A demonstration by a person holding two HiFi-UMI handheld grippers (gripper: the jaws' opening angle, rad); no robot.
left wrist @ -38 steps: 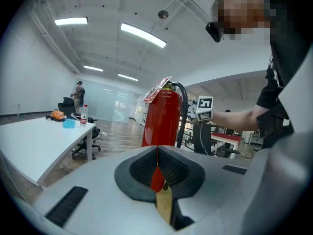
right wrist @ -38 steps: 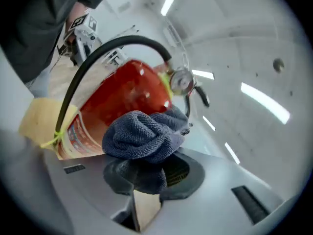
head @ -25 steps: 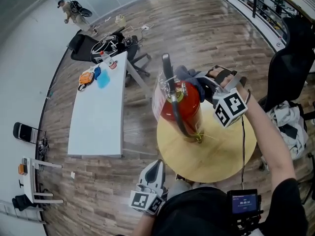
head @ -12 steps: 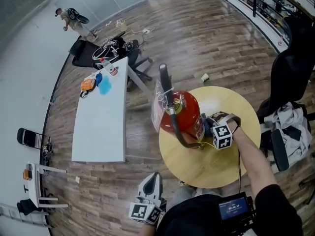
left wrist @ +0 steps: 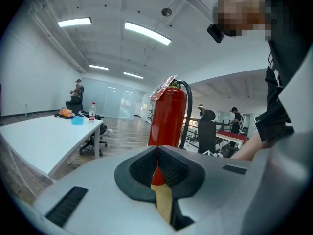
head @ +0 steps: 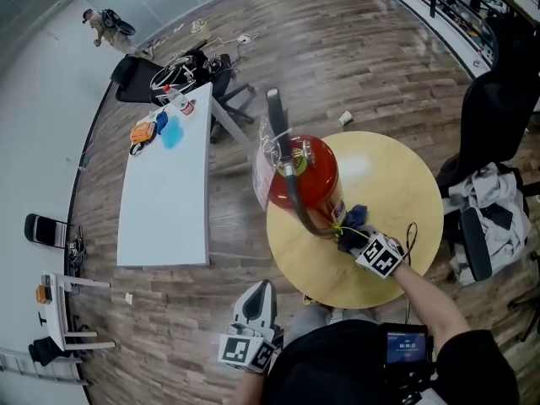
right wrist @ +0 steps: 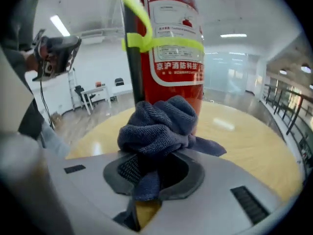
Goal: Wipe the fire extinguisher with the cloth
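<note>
A wood-plank floor (head: 337,49) fills the hall, with a long white counter (head: 169,192) well to the left of the left hand-held gripper (head: 261,289). Ahead of that hand-held gripper, a round yellow counter (head: 396,184) carries the red fire extinguisher (head: 305,175), upright. The left hand-held gripper hangs off the round counter's near edge, jaws pressed together on nothing. The right hand-held gripper (head: 358,236) sits low over the round counter, clamped on a dark blue cloth (head: 353,218) bunched against the extinguisher's lower body just ahead of its jaws, beside the black hose (right wrist: 131,58) and a yellow tie (right wrist: 164,44)
</note>
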